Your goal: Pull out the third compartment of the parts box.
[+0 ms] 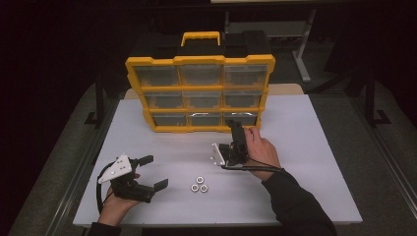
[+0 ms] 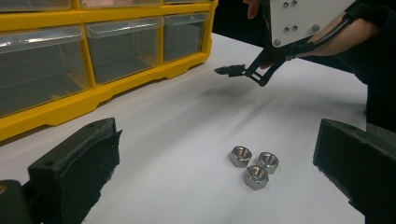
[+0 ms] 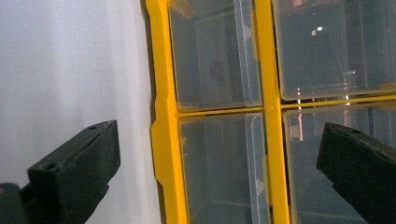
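Best to square the spread, empty right gripper [image 1: 239,129] on the bottom-right clear drawer [image 1: 241,119] of the yellow plastic organiser [image 1: 199,60], centre frame, leaving three steel hex nuts [image 1: 198,184] below between the left gripper's [image 1: 151,172] gaping jaws.

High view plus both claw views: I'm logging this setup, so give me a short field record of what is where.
Surface: white table
Organizer: yellow drawer cabinet standing upright at the far side, nine clear drawers
Nuts: three steel hex nuts clustered near the front, touching no claw
Left claw: open, apart from the nuts, facing them
Right claw: open, close to the cabinet's bottom right drawers
Held items: none
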{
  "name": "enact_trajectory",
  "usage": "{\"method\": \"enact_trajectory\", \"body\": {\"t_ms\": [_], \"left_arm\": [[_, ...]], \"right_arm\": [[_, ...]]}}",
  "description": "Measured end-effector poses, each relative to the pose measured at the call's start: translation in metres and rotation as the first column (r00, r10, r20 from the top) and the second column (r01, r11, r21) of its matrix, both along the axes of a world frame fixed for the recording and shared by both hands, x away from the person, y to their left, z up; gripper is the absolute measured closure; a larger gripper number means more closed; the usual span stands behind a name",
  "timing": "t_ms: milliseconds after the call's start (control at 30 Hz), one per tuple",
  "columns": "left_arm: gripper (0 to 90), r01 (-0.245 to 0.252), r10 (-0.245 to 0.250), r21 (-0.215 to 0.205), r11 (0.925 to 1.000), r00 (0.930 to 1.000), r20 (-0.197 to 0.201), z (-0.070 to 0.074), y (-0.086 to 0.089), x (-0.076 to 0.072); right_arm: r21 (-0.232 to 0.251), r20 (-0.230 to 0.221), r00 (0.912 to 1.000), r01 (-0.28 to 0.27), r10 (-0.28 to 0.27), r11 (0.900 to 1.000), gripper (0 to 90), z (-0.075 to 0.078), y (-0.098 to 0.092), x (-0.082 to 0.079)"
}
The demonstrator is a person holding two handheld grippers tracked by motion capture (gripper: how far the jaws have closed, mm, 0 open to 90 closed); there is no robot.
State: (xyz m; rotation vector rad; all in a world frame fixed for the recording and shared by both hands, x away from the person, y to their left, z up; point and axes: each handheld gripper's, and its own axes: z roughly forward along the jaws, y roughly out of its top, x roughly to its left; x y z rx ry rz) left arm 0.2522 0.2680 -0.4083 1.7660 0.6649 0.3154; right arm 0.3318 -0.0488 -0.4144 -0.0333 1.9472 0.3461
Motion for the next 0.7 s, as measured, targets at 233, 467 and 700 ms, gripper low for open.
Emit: {"method": "enact_trajectory", "body": {"t_ms": [233, 467, 700], "left_arm": [[0.0, -0.001, 0.001, -0.001, 1.0, 1.0, 0.001, 0.0001, -0.0001, 0.0], [0.0, -0.001, 0.001, -0.008, 1.0, 1.0, 0.002, 0.0009, -0.0011, -0.0013], [0.0, 0.002, -0.002, -0.005, 1.0, 1.0, 0.008, 0.0017, -0.0011, -0.0018]], "right_arm": [[-0.002, 0.008, 1.0, 0.002, -0.002, 1.0, 2.7, -0.0007, -0.0006, -0.0003], [0.004, 0.039, 0.9992, 0.01, -0.01, 1.0, 7.3, -0.0012, 0.0001, -0.0026], [0.012, 0.072, 0.9971, 0.022, -0.023, 1.0, 11.4, 0.0004, 0.0011, -0.0052]]}}
